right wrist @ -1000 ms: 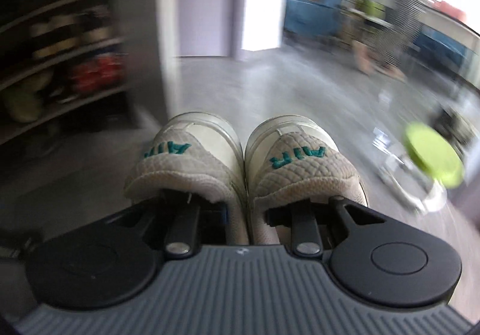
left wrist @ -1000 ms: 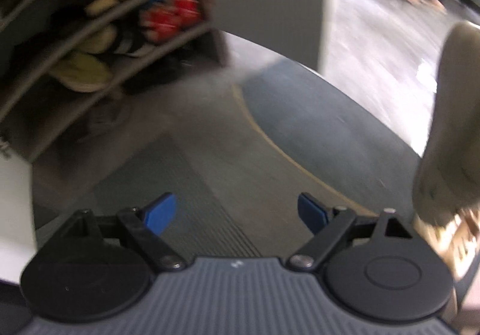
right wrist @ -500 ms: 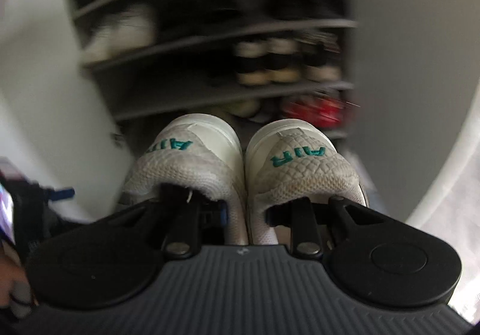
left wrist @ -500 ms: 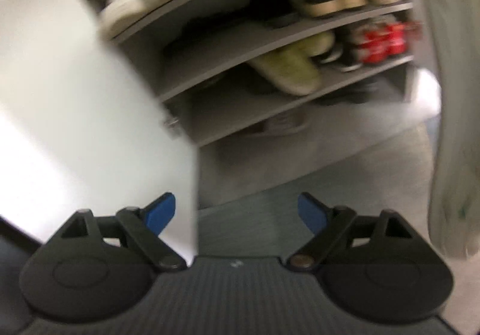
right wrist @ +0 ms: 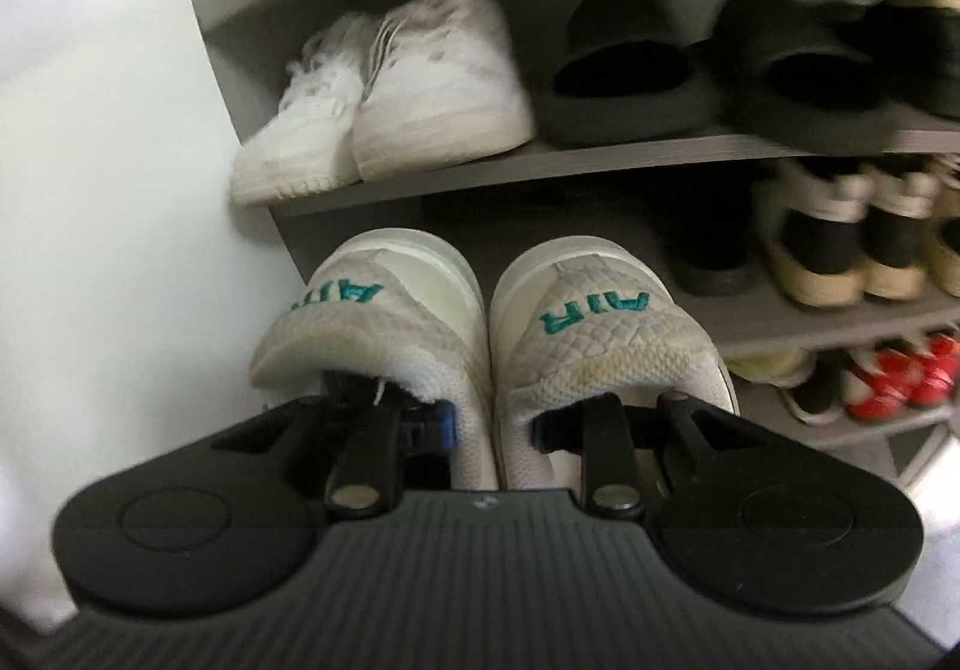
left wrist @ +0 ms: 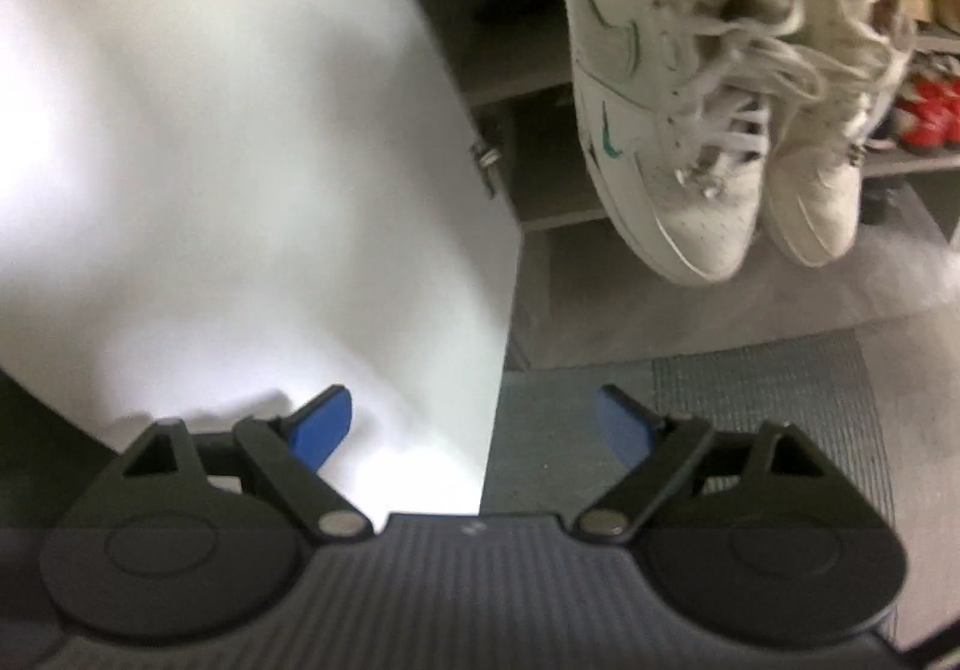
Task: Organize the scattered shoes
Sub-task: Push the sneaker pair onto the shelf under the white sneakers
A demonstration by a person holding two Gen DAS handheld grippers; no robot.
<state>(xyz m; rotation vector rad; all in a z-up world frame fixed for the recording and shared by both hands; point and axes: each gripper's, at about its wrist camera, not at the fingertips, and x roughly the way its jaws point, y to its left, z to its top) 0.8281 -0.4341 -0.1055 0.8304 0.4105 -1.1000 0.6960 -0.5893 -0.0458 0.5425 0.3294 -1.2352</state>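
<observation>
My right gripper [right wrist: 492, 424] is shut on a pair of white sneakers [right wrist: 480, 334] with green "AIR" heel tabs, one finger inside each shoe, pinching their inner walls together. The pair hangs toes down in front of the grey shoe rack [right wrist: 540, 159]. In the left wrist view the same pair [left wrist: 708, 129] hangs in the air at the upper right, laces loose. My left gripper [left wrist: 474, 424] is open and empty, low beside the white cabinet door [left wrist: 240, 159].
The rack shelves hold white sneakers [right wrist: 384, 93], black slides [right wrist: 708, 63], black-and-tan shoes [right wrist: 852, 238] and red shoes [right wrist: 900, 376]. The shelf section behind the held pair looks bare. A grey mat [left wrist: 750, 400] lies on the floor.
Both grippers swung from the open room toward the shoe rack. The held pair now hangs close before the rack's left side. The left gripper stayed open.
</observation>
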